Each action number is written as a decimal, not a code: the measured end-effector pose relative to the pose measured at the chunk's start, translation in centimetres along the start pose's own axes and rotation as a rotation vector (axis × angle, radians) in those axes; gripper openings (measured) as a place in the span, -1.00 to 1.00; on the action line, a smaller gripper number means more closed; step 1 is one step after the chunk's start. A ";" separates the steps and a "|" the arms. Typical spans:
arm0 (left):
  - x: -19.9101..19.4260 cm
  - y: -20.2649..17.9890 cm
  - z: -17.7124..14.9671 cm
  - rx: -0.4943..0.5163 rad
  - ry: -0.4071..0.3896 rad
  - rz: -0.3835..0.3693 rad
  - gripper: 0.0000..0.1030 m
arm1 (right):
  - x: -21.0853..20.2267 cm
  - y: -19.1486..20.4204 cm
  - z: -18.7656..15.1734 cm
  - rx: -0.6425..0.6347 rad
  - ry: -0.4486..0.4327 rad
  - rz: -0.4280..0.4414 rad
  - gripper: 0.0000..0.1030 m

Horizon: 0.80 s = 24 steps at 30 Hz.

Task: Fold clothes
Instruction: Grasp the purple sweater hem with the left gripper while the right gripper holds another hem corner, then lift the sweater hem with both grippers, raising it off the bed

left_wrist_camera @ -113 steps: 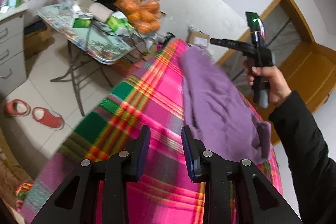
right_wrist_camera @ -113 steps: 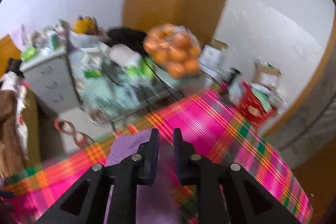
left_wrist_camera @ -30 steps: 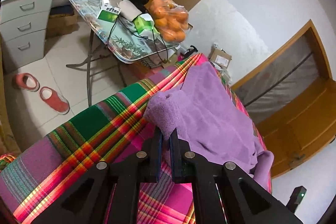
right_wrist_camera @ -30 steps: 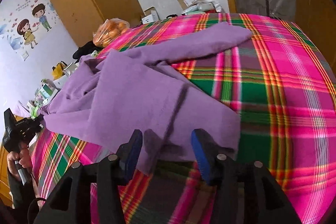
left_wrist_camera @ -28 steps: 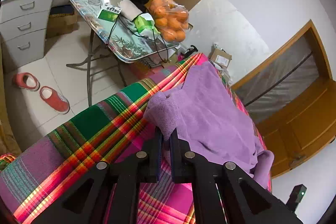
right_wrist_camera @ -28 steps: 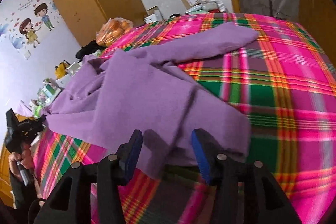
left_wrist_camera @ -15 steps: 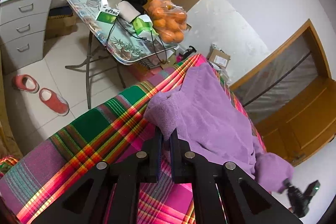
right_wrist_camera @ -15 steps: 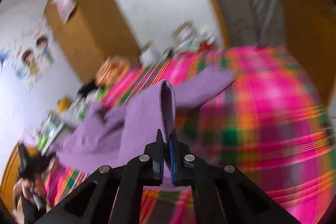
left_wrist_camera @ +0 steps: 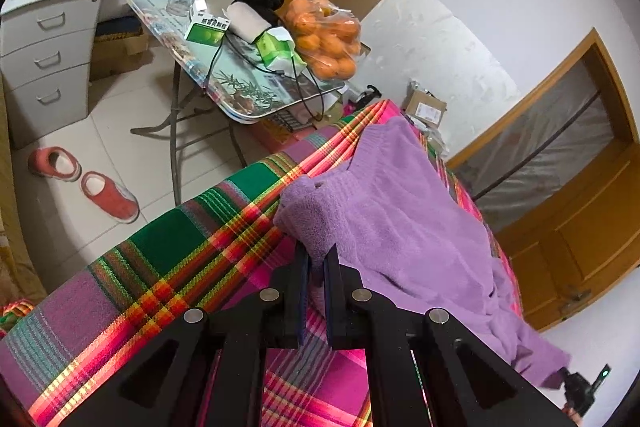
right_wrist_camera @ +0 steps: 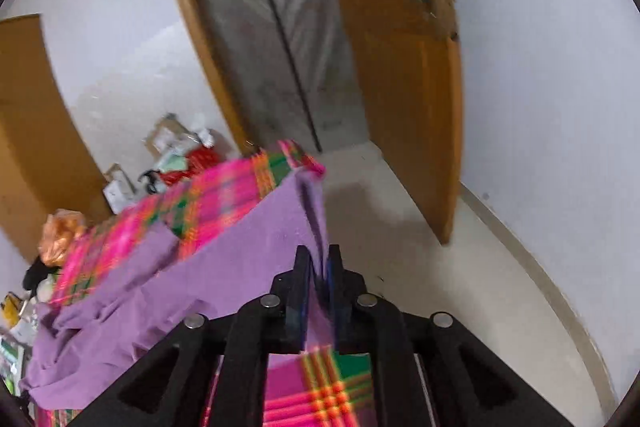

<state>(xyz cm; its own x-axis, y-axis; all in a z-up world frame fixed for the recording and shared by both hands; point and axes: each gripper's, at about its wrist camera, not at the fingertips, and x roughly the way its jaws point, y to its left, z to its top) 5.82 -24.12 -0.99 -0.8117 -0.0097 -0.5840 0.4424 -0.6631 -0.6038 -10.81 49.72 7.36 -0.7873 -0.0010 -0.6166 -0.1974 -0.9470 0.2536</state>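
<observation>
A purple sweater (left_wrist_camera: 400, 219) lies across a bed covered by a pink and green plaid blanket (left_wrist_camera: 180, 251). My left gripper (left_wrist_camera: 316, 255) is shut on a bunched corner of the sweater near the bed's left edge. In the right wrist view, my right gripper (right_wrist_camera: 319, 259) holds a lifted edge of the sweater (right_wrist_camera: 224, 267) between its pads; the jaws are opening slightly, but the cloth still sits pinched. The fabric stretches taut from it over the blanket (right_wrist_camera: 224, 195). The right gripper (left_wrist_camera: 580, 387) also shows at the lower right of the left wrist view.
A folding table (left_wrist_camera: 240, 99) with a bag of oranges (left_wrist_camera: 328, 39), boxes and cables stands left of the bed. Grey drawers (left_wrist_camera: 48, 47) and red slippers (left_wrist_camera: 108, 195) are on the floor side. A wooden door (right_wrist_camera: 400, 67) and cardboard boxes (right_wrist_camera: 168, 139) lie beyond the bed.
My right gripper went from open over the sweater to closed on its edge, then rose and swung toward the door side, pulling the cloth out. The left gripper kept still.
</observation>
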 end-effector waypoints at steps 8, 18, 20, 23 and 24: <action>0.2 -0.2 0.1 0.011 0.002 0.015 -0.88 | 0.6 5.3 -6.0 -0.068 0.163 0.237 -0.34; 0.2 0.0 -0.1 0.005 0.011 -0.004 -0.88 | 6.1 13.0 -8.9 -0.015 0.398 0.416 -0.17; 0.2 0.0 0.0 0.007 0.012 -0.009 -0.88 | 7.5 13.4 -8.5 0.027 0.410 0.375 -0.14; 0.5 0.0 0.0 0.005 0.017 -0.018 -0.88 | 9.2 13.8 -8.1 0.074 0.408 0.330 -0.24; 0.5 0.1 0.1 0.002 0.019 -0.023 -0.88 | 9.8 13.6 -7.9 0.085 0.405 0.332 -0.37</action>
<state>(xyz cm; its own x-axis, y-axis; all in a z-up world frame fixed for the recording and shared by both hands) 5.40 -24.26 -1.26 -0.8141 0.0196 -0.5805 0.4232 -0.6645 -0.6159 -16.55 34.24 -1.11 -0.5300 -0.4362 -0.7272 -0.0360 -0.8452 0.5332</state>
